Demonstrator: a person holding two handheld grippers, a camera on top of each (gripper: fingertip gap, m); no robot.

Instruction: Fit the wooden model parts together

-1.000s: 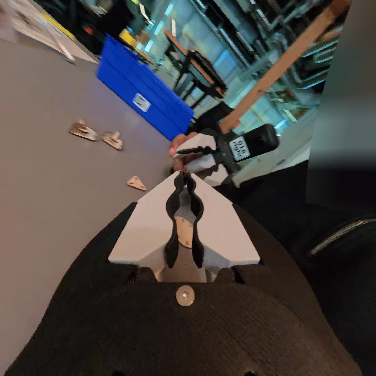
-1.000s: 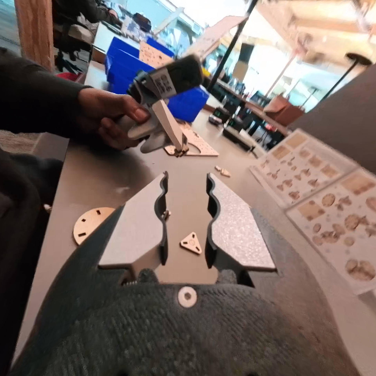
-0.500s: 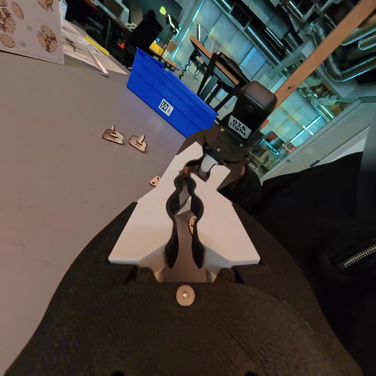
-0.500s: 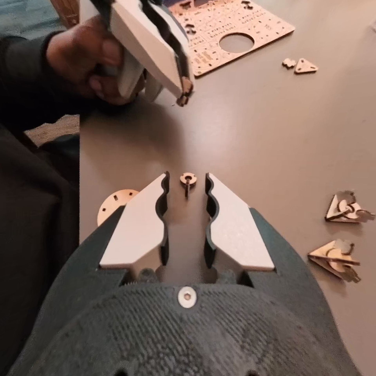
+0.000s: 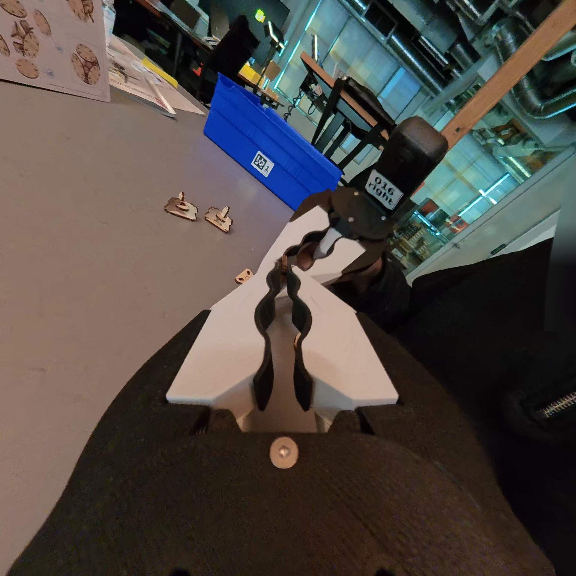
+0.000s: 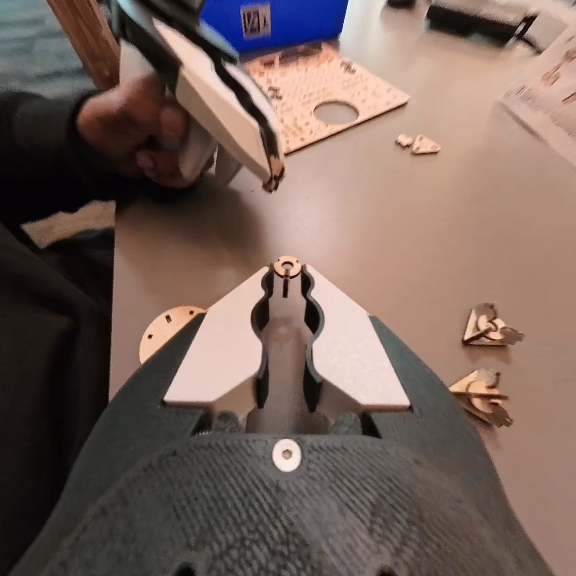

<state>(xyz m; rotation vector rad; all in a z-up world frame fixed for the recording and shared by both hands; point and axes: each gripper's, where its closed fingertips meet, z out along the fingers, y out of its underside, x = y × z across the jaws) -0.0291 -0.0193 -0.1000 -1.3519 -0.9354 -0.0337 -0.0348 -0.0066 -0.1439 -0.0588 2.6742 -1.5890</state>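
Wooden ring pinched in your right gripper over the surface; left gripper clamps a small wooden piece

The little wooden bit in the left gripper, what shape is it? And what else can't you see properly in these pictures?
- Small wooden piece in the left gripper: left wrist view shows only an edge between the fingertips; right wrist view blurs it. Shape unclear.
- Wooden disc: the right gripper covers most of it.
- Wooden sheet: blurred, cut-out details unreadable.
- Paper sheets: blurred and cut off by the right edge.
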